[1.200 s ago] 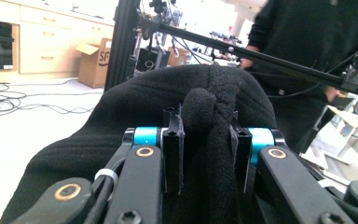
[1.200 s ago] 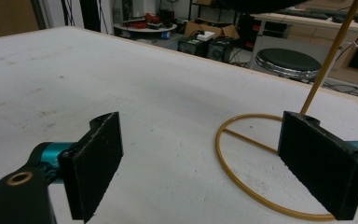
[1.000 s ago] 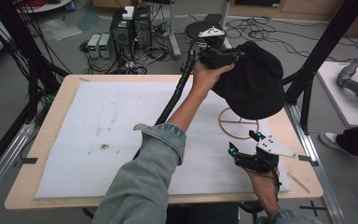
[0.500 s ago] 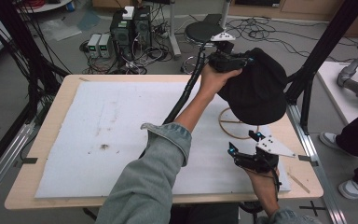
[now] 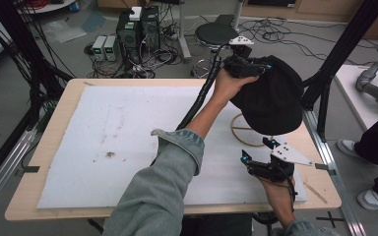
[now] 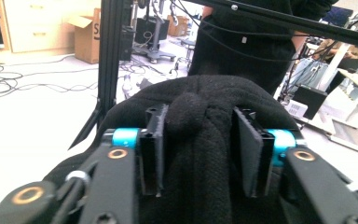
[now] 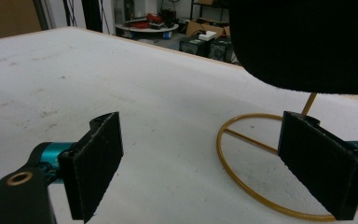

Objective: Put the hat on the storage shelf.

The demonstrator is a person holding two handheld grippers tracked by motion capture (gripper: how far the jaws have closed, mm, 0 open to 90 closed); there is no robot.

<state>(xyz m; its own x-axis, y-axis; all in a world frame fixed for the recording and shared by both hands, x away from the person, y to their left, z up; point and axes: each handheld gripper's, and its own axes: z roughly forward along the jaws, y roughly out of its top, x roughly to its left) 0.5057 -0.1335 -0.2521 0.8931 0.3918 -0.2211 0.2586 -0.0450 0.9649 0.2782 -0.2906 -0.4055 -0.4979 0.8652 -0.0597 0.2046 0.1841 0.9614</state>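
A black knit hat (image 5: 271, 101) hangs over a gold wire stand (image 5: 240, 134) at the table's far right. My left gripper (image 5: 262, 69) is at the hat's crown. In the left gripper view a bunched fold of the hat (image 6: 200, 93) lies between the pads of my left gripper (image 6: 200, 149). Its jaws have just been opening, and the fold sits loosely in the gap. My right gripper (image 5: 257, 150) hovers low over the foam near the front right edge. It stands open with nothing inside (image 7: 200, 154). The stand's ring (image 7: 251, 139) and the hat's brim (image 7: 307, 42) lie just beyond it.
A white foam sheet (image 5: 128, 147) covers most of the wooden table (image 5: 49, 147). A black frame post (image 5: 325, 88) rises just right of the hat. A round stool (image 5: 216, 34) and cabled equipment stand on the floor behind. Someone's shoes (image 5: 347, 146) are at the right.
My left hand and the hat's crown have shifted a little to the right, and the hat hangs lower over the stand. The right hand has stayed put.
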